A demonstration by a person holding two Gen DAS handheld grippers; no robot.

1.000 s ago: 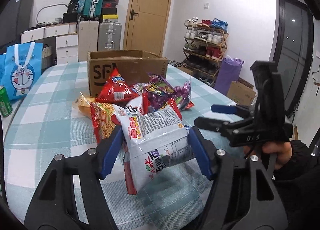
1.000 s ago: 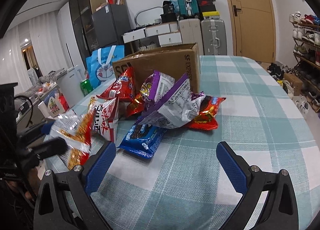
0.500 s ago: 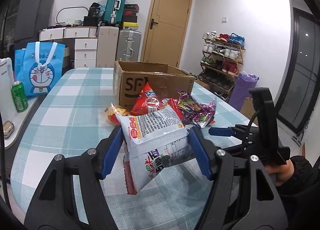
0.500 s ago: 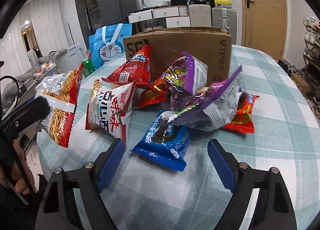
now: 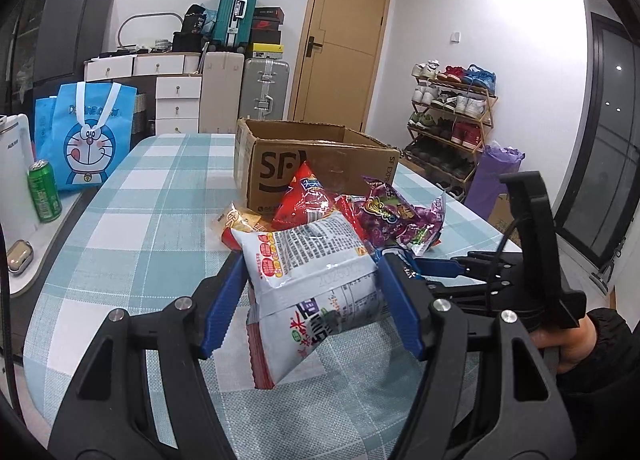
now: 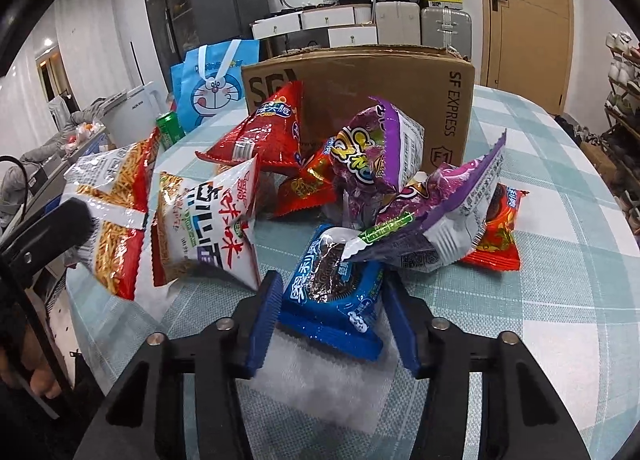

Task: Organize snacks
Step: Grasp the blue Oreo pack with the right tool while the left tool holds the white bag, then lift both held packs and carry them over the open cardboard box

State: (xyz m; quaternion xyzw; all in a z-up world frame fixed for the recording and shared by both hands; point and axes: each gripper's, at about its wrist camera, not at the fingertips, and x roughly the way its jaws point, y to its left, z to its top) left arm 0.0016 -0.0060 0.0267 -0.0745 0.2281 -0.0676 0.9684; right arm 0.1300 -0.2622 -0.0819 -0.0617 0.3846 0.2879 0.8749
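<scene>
My left gripper (image 5: 312, 300) is shut on a white and red noodle snack bag (image 5: 316, 272), held a little above the checked table (image 5: 152, 196). A pile of snacks lies in front of the open cardboard box (image 6: 360, 76): a second white and red bag (image 6: 208, 216), a red triangular bag (image 6: 260, 132), purple bags (image 6: 384, 148) and a blue cookie pack (image 6: 336, 292). My right gripper (image 6: 332, 316) is low at the near edge of the pile. Its jaws are closing, and the pads press on both sides of the blue cookie pack.
A green can (image 5: 44, 190) and a blue cartoon tote (image 5: 86, 136) stand off the table's left edge. Suitcases, drawers and a door fill the back wall. A shoe rack (image 5: 452, 120) stands to the right. A hand (image 5: 568, 344) holds the right gripper.
The right gripper moved in to the pile and its jaws narrowed from wide open onto the blue cookie pack. The left gripper kept its hold on the noodle bag and shifted slightly.
</scene>
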